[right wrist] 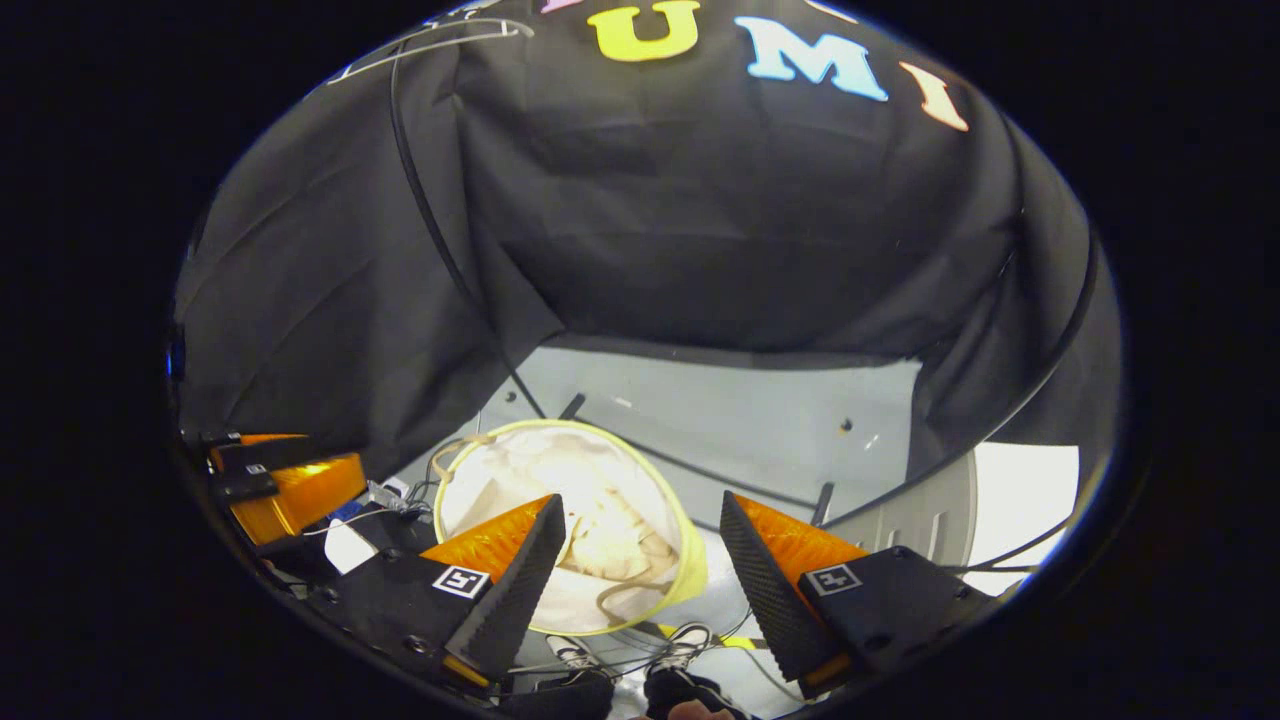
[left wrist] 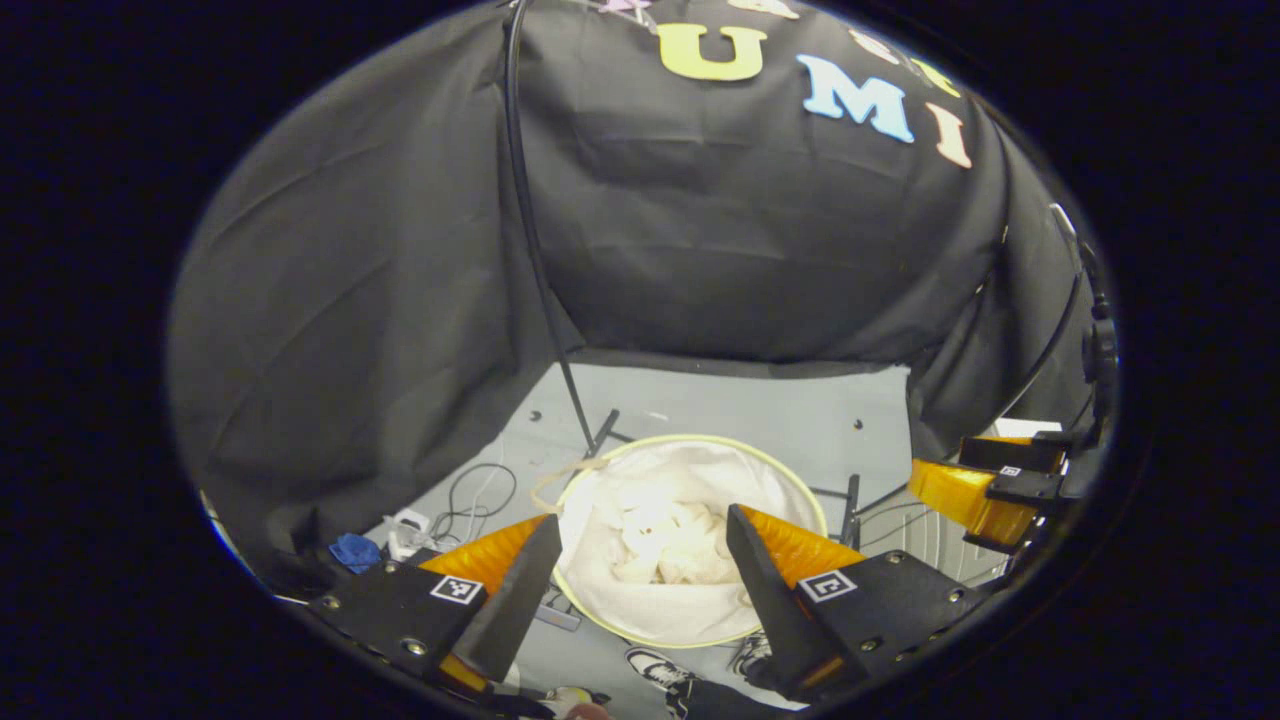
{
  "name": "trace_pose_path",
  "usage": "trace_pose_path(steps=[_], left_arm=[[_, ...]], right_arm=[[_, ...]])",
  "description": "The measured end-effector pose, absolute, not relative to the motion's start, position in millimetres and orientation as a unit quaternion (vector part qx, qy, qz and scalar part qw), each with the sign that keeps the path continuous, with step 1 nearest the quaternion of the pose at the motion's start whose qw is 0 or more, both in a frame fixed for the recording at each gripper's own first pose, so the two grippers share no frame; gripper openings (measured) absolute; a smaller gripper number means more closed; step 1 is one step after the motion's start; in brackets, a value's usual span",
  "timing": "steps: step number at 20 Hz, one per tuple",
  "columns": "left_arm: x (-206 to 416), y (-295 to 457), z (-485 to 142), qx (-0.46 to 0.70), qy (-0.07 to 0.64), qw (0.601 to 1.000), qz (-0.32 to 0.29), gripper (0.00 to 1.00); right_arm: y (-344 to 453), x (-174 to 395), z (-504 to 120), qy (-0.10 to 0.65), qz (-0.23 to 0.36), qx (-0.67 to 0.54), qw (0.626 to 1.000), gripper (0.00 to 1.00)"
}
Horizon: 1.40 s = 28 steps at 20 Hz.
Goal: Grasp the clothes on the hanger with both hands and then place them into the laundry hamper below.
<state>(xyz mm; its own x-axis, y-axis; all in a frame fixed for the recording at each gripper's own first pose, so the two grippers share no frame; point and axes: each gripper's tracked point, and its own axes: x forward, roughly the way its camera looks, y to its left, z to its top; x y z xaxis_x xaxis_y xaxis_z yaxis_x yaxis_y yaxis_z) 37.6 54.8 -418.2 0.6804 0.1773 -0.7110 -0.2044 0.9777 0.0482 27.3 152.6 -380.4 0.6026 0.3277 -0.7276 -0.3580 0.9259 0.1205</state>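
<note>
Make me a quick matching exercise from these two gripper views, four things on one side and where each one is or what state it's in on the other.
Things:
1. clothes
2. laundry hamper
3. left gripper
4. blue cloth

Places or states:
A. jaws open, holding nothing
B. on the floor beside white cables
C. standing on the grey floor under both grippers
D. crumpled inside the hamper

Pairs: 1-D, 2-C, 3-A, 4-B

Clothes in hamper (on floor)

A blue cloth lies on the grey floor, beside white cables; sneakers stand nearer.
</note>
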Motion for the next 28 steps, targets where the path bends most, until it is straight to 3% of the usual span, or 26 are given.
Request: trace_pose_path(steps=[2, 4, 12, 21, 28], left_arm=[[46, 50, -355, -0.008, 0.345, 0.932, 0.115, 0.96], [47, 40, -303, -0.006, 0.311, 0.943, 0.120, 0.99], [47, 10, -95, 0.054, 0.160, 0.983, 0.072, 0.99], [-19, -44, 49, 0.051, 0.016, 0.999, -0.003, 0.98], [-35, -49, 94, 0.014, -0.058, 0.998, -0.031, 0.98]], right_arm=[[140, 34, -341, 0.370, 0.193, -0.012, 0.909, 0.94], [121, 40, -306, 0.341, 0.192, -0.005, 0.920, 0.99], [69, 44, -182, 0.232, 0.153, 0.015, 0.961, 0.99], [33, 12, -27, 0.077, 0.085, 0.045, 0.992, 0.94], [-8, -20, 29, 0.016, 0.004, 0.063, 0.998, 0.93]])
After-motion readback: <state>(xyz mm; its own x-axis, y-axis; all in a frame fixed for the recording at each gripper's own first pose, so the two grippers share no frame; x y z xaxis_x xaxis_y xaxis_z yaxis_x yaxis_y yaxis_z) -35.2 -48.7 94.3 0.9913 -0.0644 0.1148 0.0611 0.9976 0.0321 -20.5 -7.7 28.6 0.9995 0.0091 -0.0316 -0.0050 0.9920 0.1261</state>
